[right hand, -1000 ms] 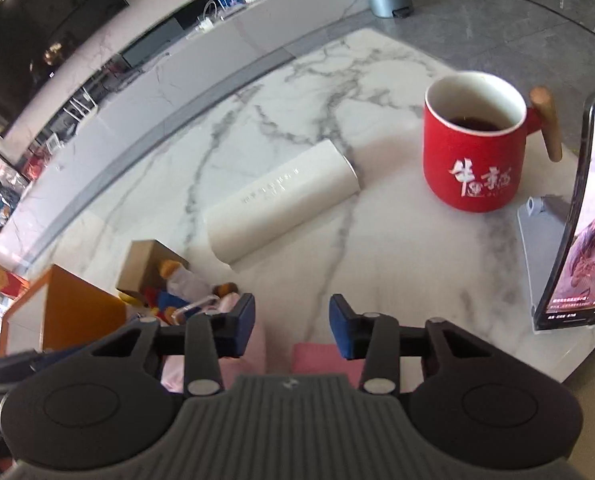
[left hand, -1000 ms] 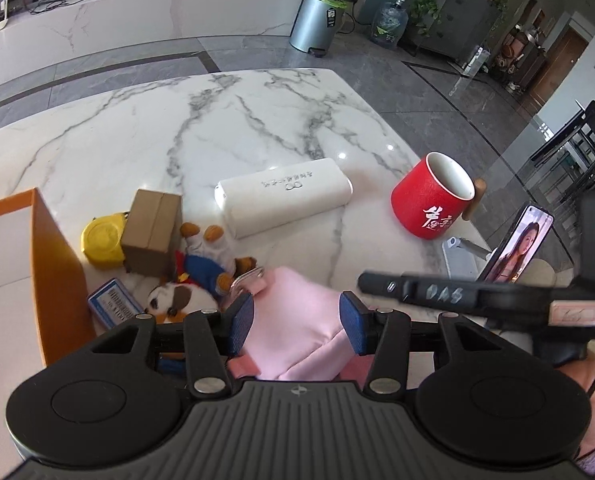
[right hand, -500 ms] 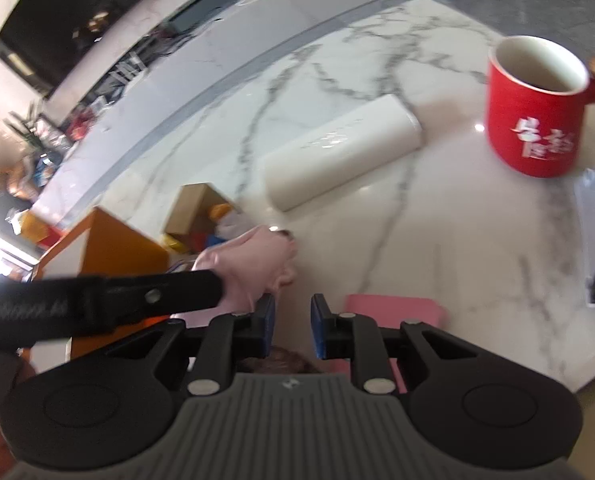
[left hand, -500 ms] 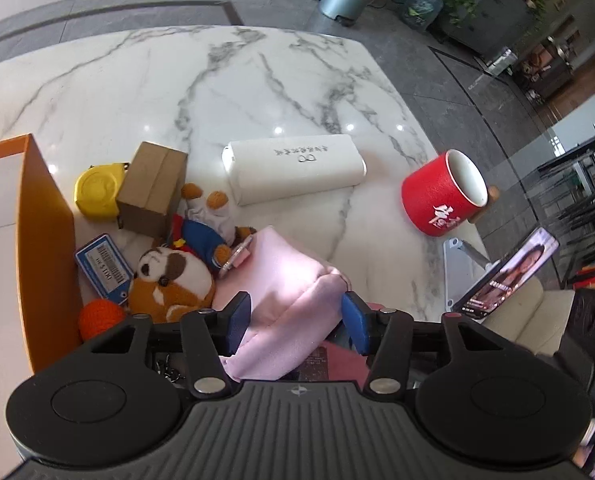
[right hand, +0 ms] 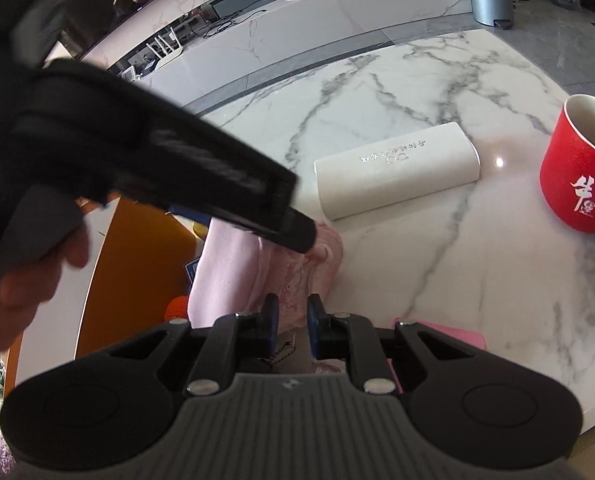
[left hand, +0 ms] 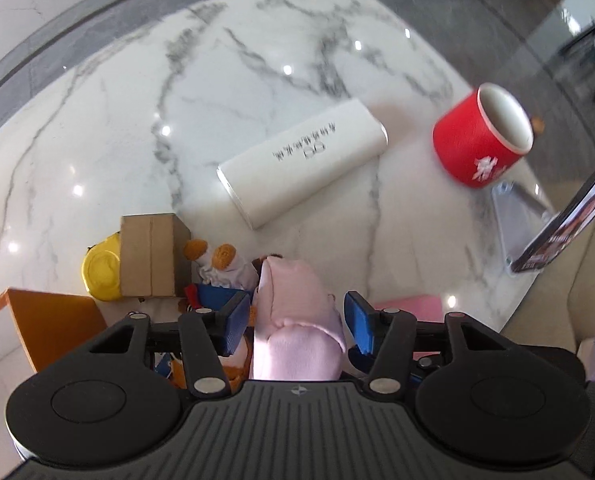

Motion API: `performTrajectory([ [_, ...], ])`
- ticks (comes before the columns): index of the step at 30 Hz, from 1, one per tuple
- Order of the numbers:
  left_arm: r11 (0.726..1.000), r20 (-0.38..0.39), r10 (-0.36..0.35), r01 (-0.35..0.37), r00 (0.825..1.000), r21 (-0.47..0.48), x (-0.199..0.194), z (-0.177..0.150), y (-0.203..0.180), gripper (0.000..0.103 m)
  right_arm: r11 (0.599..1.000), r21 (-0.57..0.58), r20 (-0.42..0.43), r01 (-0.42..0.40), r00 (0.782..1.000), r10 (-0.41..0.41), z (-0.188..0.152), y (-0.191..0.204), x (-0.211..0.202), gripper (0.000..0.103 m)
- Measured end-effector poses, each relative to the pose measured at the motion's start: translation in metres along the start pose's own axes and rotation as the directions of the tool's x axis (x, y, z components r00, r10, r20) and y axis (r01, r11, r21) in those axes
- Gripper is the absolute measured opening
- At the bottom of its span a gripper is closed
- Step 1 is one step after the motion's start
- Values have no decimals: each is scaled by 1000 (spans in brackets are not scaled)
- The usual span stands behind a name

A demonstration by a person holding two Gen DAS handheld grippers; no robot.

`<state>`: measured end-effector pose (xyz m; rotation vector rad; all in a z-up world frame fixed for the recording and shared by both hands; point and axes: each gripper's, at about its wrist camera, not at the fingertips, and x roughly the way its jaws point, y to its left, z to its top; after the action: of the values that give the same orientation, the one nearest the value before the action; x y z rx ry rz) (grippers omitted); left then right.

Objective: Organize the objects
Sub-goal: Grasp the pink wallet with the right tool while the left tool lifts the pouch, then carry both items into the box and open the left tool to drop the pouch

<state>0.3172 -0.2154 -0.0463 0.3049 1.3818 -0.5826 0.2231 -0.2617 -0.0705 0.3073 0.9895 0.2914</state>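
Observation:
A pink cloth pouch (left hand: 297,320) is lifted up between the jaws of my left gripper (left hand: 295,322), which stand open on either side of it. My right gripper (right hand: 289,318) is shut on the lower edge of the same pink pouch (right hand: 233,268). The left gripper's black body (right hand: 157,160) crosses the right wrist view above the pouch. Below the pouch lie a plush toy (left hand: 217,260), a cardboard box (left hand: 151,256), a yellow tape measure (left hand: 101,270) and an orange ball (right hand: 177,306). An orange box (right hand: 137,276) stands at the left.
A white oblong case (left hand: 303,162) lies mid-table. A red mug (left hand: 481,140) stands at the right, with a phone on a stand (left hand: 557,232) near the table's right edge. A pink flat case (right hand: 449,338) lies at the front edge.
My right gripper has closed on the pink pouch and raised it. The left gripper has moved over the pouch, which now stands upright between its open jaws.

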Motion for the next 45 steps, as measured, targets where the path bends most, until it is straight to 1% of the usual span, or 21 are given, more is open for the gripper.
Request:
performTrajectory([
  [1,1000,-33,-6,7,999,12,6,2,-2,52,1000,0,-3,0,1000,0,0,-1,0,18],
  [2,1000,-48,-13,14,999,21,9,2,-3,51,1000,1,-6,-1,1000,1,-1,-1,0,19],
  [4,1000,-39,-12,13,999,27,7,-2,-4,45,1000,6,-12,-2,1000,2,-1,-5,-2,20],
  [6,999,-13,-21,22,1000,25,0,-9,-3,43,1000,14,-8,12,1000,-12,-2,-11,-7,20],
  [8,999,17,-35,35,999,11,-10,-17,0,43,999,34,-4,42,999,-42,-4,-21,-14,26],
  [9,999,31,-41,41,999,5,-16,-22,1,42,997,52,-3,61,998,-60,-5,-28,-17,32],
  [11,999,52,-47,47,998,-1,-27,-32,2,42,993,77,-5,92,996,-92,-9,-39,-23,36],
  [13,999,66,-35,35,997,2,-37,-43,2,42,986,103,-21,131,991,-130,-16,-53,-27,46],
  [15,1000,82,-25,25,996,7,-45,-55,0,42,977,130,-51,170,985,-165,-24,-65,-27,46],
  [16,1000,89,-23,22,996,6,-50,-60,0,41,972,148,-69,183,982,-174,-26,-72,-25,50],
  [20,1000,94,-13,12,995,11,-62,-80,-2,41,957,231,-126,178,980,-152,-38,-93,-17,57],
  [21,1000,94,-3,2,996,10,-64,-86,-2,41,953,248,-138,173,980,-142,-40,-97,-13,62],
  [23,1000,90,-4,4,996,0,-67,-95,0,41,945,283,-164,165,979,-122,-45,-103,-6,63],
  [24,1000,89,-3,4,996,-4,-68,-99,2,41,944,298,-149,141,984,-100,-47,-105,-5,63],
  [29,999,84,6,-3,996,-37,-71,-116,8,41,940,330,-137,89,989,-46,-45,-105,0,62],
  [31,999,82,2,3,997,-52,-69,-122,10,40,938,330,-149,104,987,-57,-46,-103,1,40],
  [33,998,94,1,5,996,-65,-69,-127,11,40,935,341,-144,100,988,-53,-46,-102,1,37],
  [37,996,121,-1,12,993,-87,-71,-136,13,40,955,278,-83,98,993,-78,-41,-86,-16,22],
  [39,995,130,-4,17,992,-96,-72,-138,13,40,967,240,-56,84,996,-73,-37,-74,-25,18],
  [42,993,146,-8,24,989,-112,-72,-142,15,40,979,189,-35,72,997,-67,-31,-57,-30,17],
  [45,990,158,-16,38,987,-135,-73,-145,19,40,985,129,-20,116,993,-115,-25,-40,-23,21],
])
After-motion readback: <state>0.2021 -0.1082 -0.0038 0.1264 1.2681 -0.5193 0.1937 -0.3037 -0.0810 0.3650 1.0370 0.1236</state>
